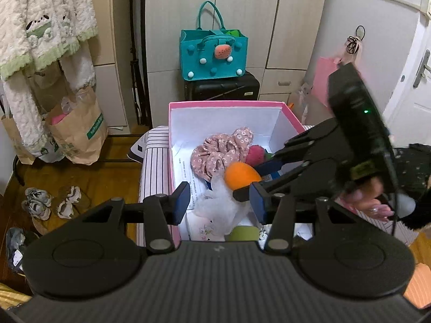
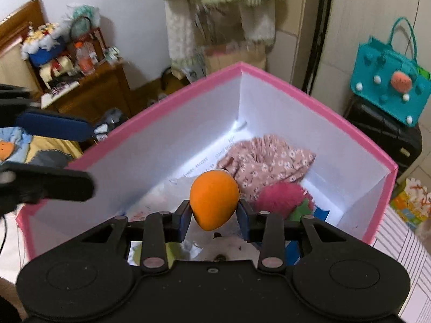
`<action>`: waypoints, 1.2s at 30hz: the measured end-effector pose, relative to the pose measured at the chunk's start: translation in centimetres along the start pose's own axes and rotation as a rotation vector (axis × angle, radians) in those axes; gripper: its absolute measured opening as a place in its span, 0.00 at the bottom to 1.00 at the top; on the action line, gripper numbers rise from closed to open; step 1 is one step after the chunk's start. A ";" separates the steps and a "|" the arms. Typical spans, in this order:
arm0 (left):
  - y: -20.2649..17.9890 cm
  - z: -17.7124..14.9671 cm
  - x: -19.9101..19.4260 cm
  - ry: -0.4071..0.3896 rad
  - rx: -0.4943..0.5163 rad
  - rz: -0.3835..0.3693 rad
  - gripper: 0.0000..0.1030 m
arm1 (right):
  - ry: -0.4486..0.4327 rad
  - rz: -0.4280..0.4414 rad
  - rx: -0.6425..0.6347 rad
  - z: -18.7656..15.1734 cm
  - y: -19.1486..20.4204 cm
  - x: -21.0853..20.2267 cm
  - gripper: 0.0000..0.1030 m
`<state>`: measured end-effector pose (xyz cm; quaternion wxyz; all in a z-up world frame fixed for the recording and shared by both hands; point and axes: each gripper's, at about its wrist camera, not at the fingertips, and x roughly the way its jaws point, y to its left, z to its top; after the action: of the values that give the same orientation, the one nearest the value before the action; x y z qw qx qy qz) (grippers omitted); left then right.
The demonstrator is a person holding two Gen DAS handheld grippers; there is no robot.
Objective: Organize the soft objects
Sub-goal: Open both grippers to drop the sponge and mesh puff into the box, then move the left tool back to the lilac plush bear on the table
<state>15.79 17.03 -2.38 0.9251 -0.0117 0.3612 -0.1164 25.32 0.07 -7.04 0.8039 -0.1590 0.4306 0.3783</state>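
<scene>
A pink-rimmed white box (image 1: 223, 104) (image 2: 317, 99) stands on a striped surface. Inside lie a pink floral cloth (image 1: 223, 148) (image 2: 266, 161), a magenta fluffy toy (image 1: 256, 154) (image 2: 280, 196) and a white gauzy piece (image 1: 223, 204). My right gripper (image 2: 214, 215) (image 1: 262, 176) is shut on an orange egg-shaped soft toy (image 2: 214, 203) (image 1: 241, 176) and holds it over the box. My left gripper (image 1: 218, 202) (image 2: 86, 156) is open and empty above the box's near edge.
A teal felt bag (image 1: 214, 53) (image 2: 390, 80) sits on a black suitcase (image 1: 223, 87) behind the box. Fluffy robes (image 1: 45, 40) and paper bags (image 1: 78, 132) hang at left. Shoes (image 1: 51, 202) lie on the wooden floor. A cluttered wooden cabinet (image 2: 89, 86) stands beyond.
</scene>
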 end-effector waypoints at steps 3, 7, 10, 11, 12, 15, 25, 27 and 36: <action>0.0 -0.3 -0.2 -0.006 -0.005 0.015 0.47 | 0.057 -0.023 0.004 0.0 -0.1 1.3 0.42; -0.2 -0.5 -0.8 -0.011 -0.002 0.031 0.54 | 0.066 -0.027 -0.003 -0.3 0.2 0.8 0.55; -0.4 -0.4 -1.5 -0.019 0.013 0.053 0.59 | 0.020 -0.035 0.005 -0.6 0.5 -1.5 0.61; -0.5 -0.3 -1.7 -0.022 0.016 0.060 0.62 | -0.002 -0.041 0.000 -0.8 0.8 -2.5 0.61; -0.6 -0.3 -2.1 -0.025 0.018 0.064 0.63 | -0.021 -0.046 -0.001 -0.9 0.9 -3.5 0.62; -1.1 -0.3 -3.1 -0.039 0.033 0.069 0.69 | -0.075 -0.051 0.012 -1.5 1.4 -6.9 0.65; -5.1 -0.6 -6.8 -0.048 0.132 0.030 0.73 | -0.194 -0.055 0.062 -6.1 2.9 -16.4 0.69; -6.3 -0.7 -7.5 -0.045 0.156 0.023 0.73 | -0.205 -0.051 0.071 -7.1 3.1 -17.7 0.69; -11.3 -1.2 -9.3 -0.029 0.225 -0.030 0.81 | -0.228 -0.087 0.080 -11.7 3.2 -21.8 0.72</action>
<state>6.03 8.20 4.16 0.9239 0.0853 0.3322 -0.1699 8.74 -14.84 4.17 0.8688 -0.1012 0.3441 0.3413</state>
